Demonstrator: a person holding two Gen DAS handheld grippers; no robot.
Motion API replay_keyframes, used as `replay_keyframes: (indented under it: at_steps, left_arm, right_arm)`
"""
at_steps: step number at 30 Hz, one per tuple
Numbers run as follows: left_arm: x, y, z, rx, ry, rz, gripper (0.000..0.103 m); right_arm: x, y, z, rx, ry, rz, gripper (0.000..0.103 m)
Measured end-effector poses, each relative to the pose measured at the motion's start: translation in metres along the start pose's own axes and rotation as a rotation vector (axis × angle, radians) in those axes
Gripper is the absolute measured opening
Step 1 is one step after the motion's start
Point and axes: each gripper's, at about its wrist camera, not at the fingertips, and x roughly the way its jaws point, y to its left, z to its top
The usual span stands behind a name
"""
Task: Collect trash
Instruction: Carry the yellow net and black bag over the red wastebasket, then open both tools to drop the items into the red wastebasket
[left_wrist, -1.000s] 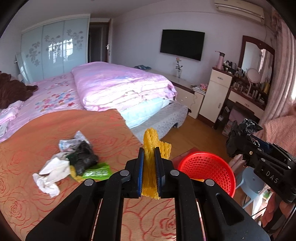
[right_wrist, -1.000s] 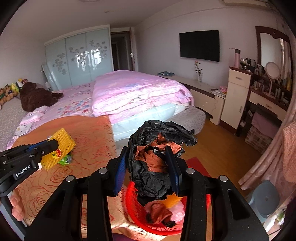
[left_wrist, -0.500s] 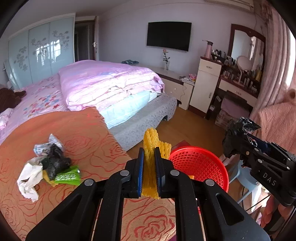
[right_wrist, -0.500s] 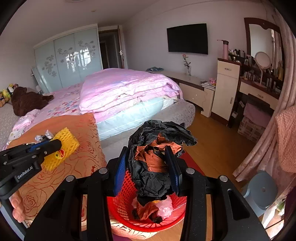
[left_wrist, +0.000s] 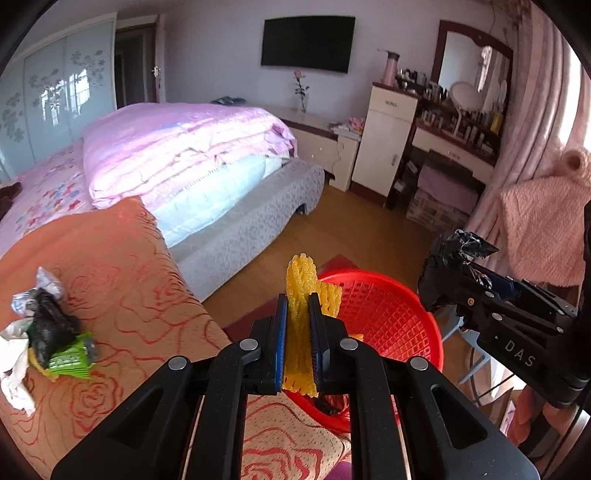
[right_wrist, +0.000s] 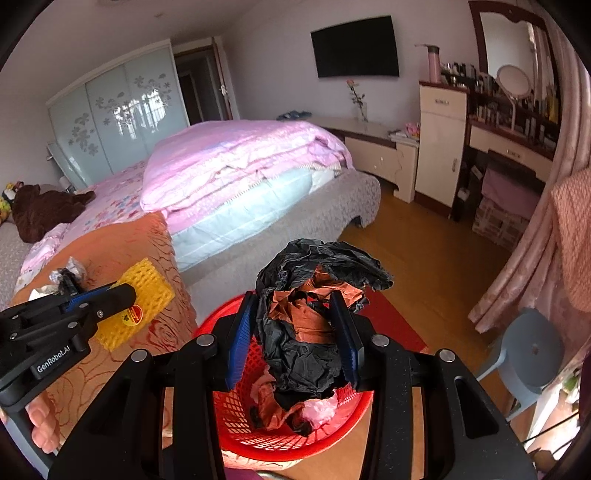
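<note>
Two loads in hand: my left hand-held gripper (left_wrist: 298, 334) pinches the yellow foam net (left_wrist: 300, 295) near the red basket (left_wrist: 388, 317) rim; my right hand-held gripper (right_wrist: 293, 332) clamps the crumpled black bag (right_wrist: 314, 325) right above the basket. Risk: the net looks short of the rim, so a release here could drop it on the floor. More trash (left_wrist: 48, 332) sits on the orange bedspread (left_wrist: 122, 266).
</note>
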Motion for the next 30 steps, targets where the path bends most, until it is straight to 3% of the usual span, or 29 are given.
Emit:
replay_keyframes:
  at_steps: [13,18,23,30]
  left_arm:
    - [0.041,-0.013,-0.006,0.017,0.085,-0.012,0.011]
    - [0.043,-0.007,-0.007,-0.007,0.093,-0.024,0.022]
    - [0.039,-0.003,-0.006,-0.035,0.085,-0.028,0.050]
    - [0.031,0.007,-0.008,-0.057,0.070,-0.015,0.053]
  right_arm:
    - [0.028,-0.009,-0.011,0.015,0.074,-0.002,0.042]
    - [0.034,-0.010,-0.015,0.019,0.098,0.008,0.044]
    - [0.037,-0.010,-0.016,0.017,0.116,0.016,0.052]
    - [0.036,-0.009,-0.016,0.025,0.110,0.010,0.066]
